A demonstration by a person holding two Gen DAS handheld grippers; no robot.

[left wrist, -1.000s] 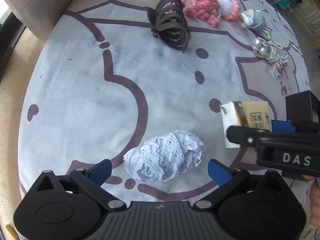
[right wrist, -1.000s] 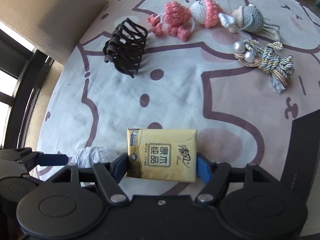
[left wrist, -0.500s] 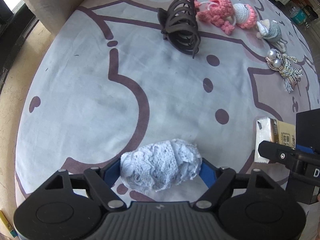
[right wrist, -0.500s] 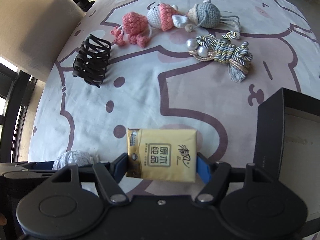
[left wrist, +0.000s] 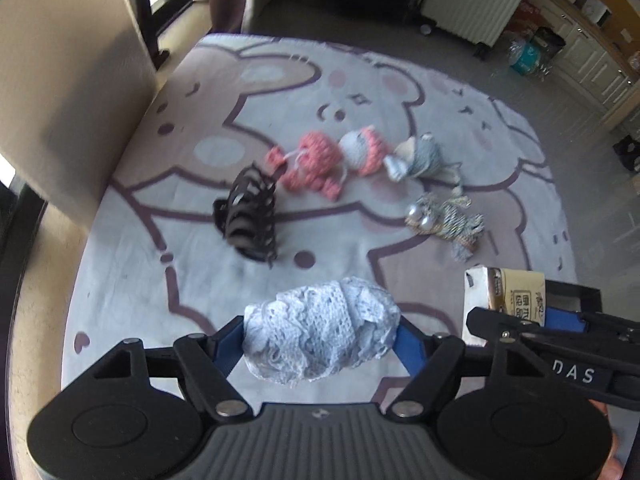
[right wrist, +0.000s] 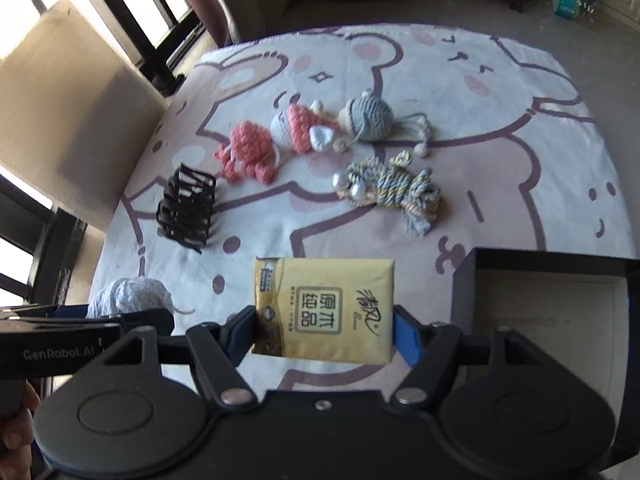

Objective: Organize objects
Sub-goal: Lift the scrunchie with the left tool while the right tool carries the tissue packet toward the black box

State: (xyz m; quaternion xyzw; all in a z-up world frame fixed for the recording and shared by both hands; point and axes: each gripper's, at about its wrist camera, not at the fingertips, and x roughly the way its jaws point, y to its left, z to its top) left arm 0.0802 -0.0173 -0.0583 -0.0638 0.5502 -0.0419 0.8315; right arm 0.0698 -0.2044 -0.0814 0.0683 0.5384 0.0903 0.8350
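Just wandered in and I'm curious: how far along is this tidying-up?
Early, it seems. Nothing looks put away: the black box shows only a bare floor. In hand: the left hand-held gripper has just closed on the lace bundle, and the right hand-held gripper clamps the yellow tissue pack. Left on the cloth: the hair claw, three crochet toys and the rope knot.
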